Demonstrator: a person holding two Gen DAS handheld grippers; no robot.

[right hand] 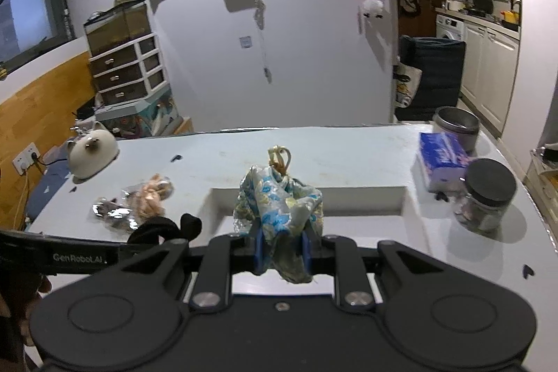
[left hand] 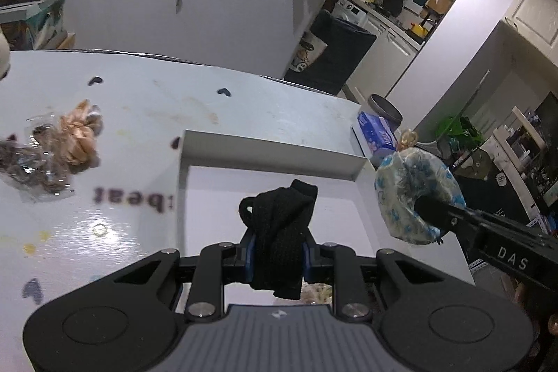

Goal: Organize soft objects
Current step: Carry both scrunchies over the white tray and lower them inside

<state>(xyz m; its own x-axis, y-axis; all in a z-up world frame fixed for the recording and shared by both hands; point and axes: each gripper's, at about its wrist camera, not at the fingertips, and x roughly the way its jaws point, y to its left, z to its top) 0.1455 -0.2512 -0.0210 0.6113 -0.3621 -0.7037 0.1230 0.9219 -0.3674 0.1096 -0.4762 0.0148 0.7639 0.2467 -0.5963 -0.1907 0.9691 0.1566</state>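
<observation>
Starting nearest the cameras, the left claw (left hand: 279, 253) is seen clamped tight on a black knitted band (left hand: 279, 232), which is pinched between the blue pads with its loop standing up above them and its tail hanging below. The right claw (right hand: 282, 253) is likewise closed on a blue-flowered scrunchie (right hand: 279, 208) in a clear wrapper, bunched between its pads. Both pieces are carried in the air over a shallow white tray (left hand: 268, 149) that is set on the desk (left hand: 139, 114). Further left on the desk, two more wrapped scrunchies, a tan scrunchie (left hand: 78, 138) and a dark scrunchie (left hand: 21, 159), are left lying just beside each other. Beyond the tray's right end, a tissue pack (right hand: 443, 159) and a dark-lidded jar (right hand: 488, 194) are seen. A slip is judged possible: the slick wrapper could slide from the pads, or the band's hanging tail could snag the tray wall and be dropped outside it.
</observation>
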